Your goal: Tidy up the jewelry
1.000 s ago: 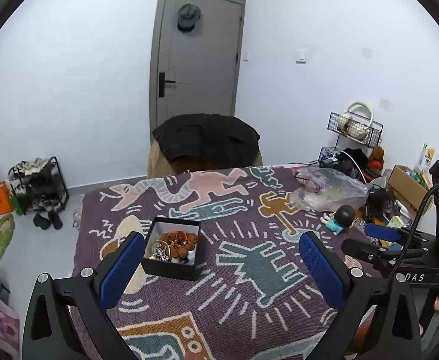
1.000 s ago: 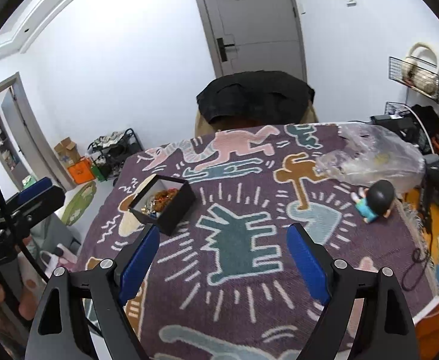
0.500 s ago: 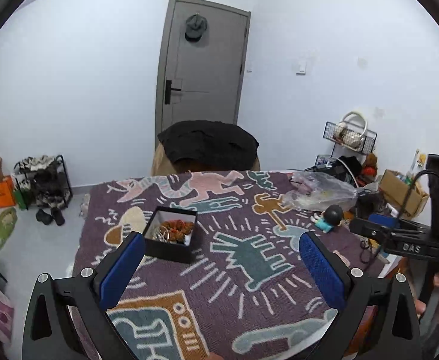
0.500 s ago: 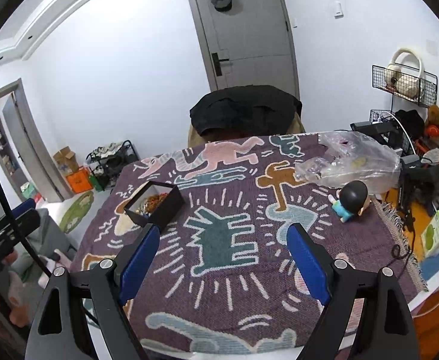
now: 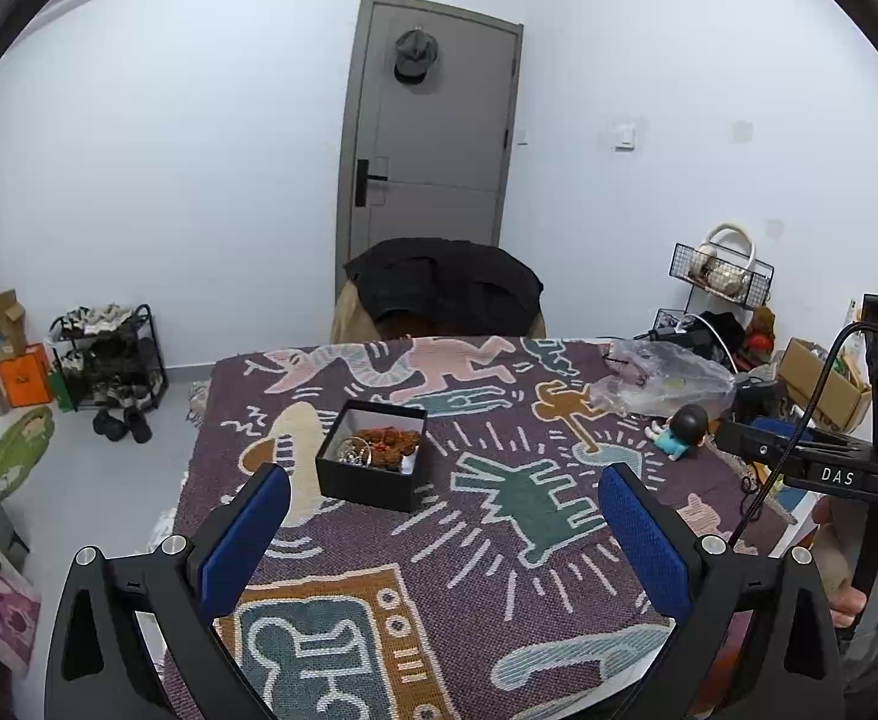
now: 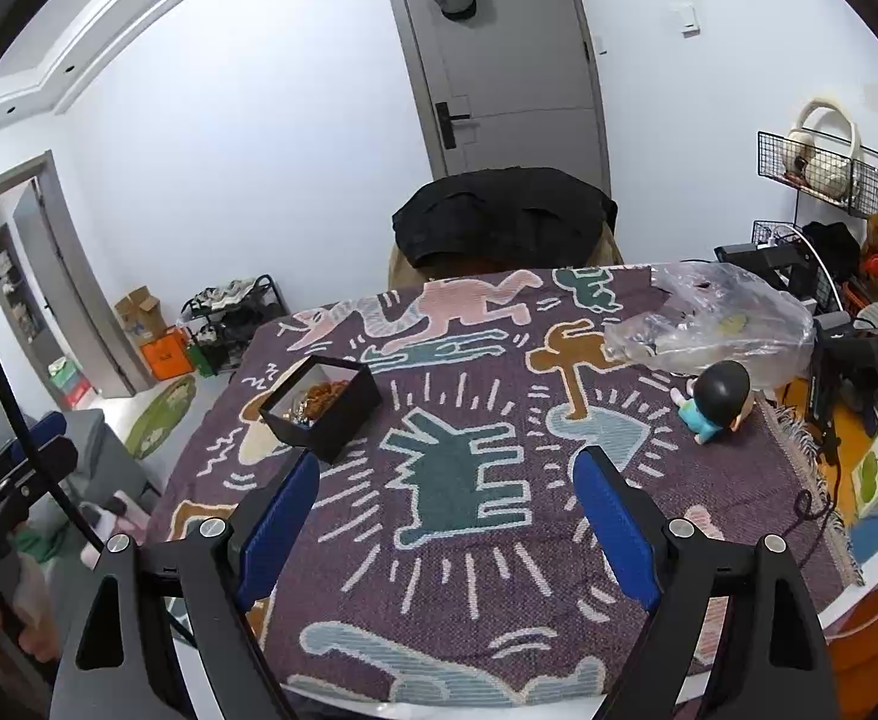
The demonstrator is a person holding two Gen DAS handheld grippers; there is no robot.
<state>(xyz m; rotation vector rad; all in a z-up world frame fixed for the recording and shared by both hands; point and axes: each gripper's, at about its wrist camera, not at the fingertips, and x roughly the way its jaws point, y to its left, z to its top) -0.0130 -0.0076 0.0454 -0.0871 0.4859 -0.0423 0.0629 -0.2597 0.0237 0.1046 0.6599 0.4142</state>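
Observation:
A small black open box point(image 5: 371, 461) holds a heap of jewelry: brown beads and silvery pieces point(image 5: 378, 445). It stands on the left part of a purple patterned cloth point(image 5: 499, 546) that covers the table. It also shows in the right wrist view point(image 6: 322, 407). My left gripper point(image 5: 445, 534) is open and empty, held high over the table's near edge, well back from the box. My right gripper point(image 6: 448, 525) is open and empty, also high over the near edge, with the box ahead to the left.
A clear plastic bag point(image 6: 715, 324) and a small doll with a black head point(image 6: 716, 399) lie at the table's right. A chair draped with a black coat point(image 5: 448, 294) stands at the far side. A shoe rack point(image 5: 108, 354) and wire shelves point(image 6: 823, 198) flank the table.
Both grippers have pulled back and up from the table, so the box looks smaller and more of the room shows. Both stay open and empty.

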